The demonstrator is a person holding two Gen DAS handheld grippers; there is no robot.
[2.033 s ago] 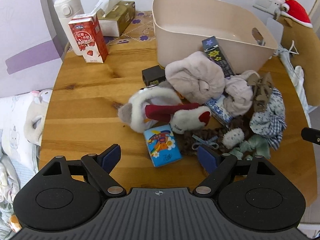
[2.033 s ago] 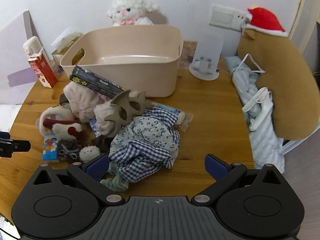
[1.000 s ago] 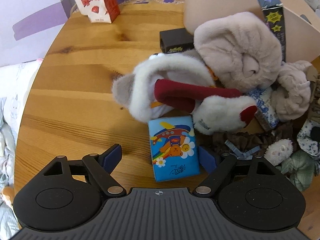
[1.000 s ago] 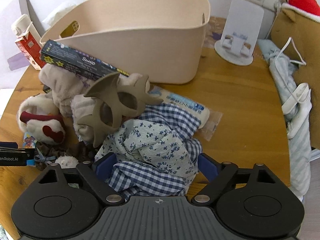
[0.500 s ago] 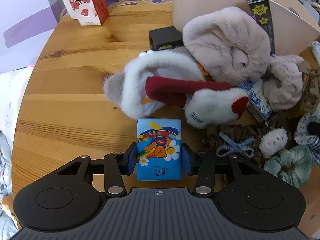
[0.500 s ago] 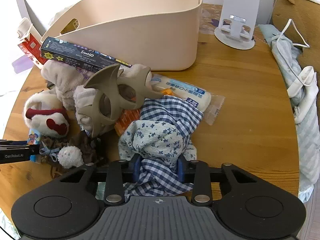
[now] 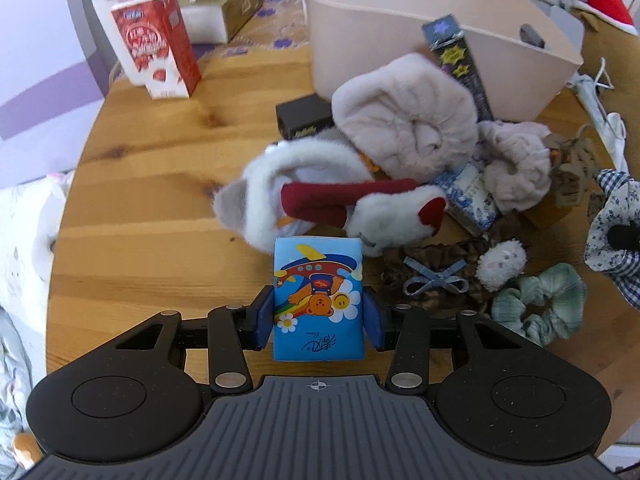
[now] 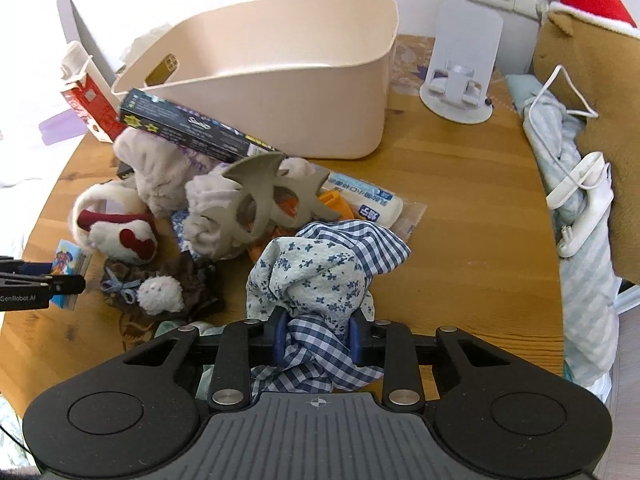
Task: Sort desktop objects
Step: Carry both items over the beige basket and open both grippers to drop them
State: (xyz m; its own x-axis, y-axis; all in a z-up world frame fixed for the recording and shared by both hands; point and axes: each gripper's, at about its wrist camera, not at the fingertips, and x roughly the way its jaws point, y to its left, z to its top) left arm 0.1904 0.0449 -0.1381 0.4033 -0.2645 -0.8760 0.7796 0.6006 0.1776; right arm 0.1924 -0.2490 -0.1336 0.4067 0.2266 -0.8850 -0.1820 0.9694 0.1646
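Writing: "GenRobot.AI" reads on the left gripper's side in the right wrist view; the dark box (image 8: 192, 128) carries gold stars and a script word too small to read.
Left gripper (image 7: 319, 316): closed on the blue tissue pack (image 7: 318, 300), one pad on each long side.
Tissue pack: printed with a bear, plane and rainbow; its far end is by the white plush (image 7: 320, 196).
Right gripper (image 8: 319, 338): clamped on the bunched checked cloth (image 8: 324, 280).
Cloth: beside the pile, with the beige bin (image 8: 280, 80) beyond on the table (image 8: 460, 200).
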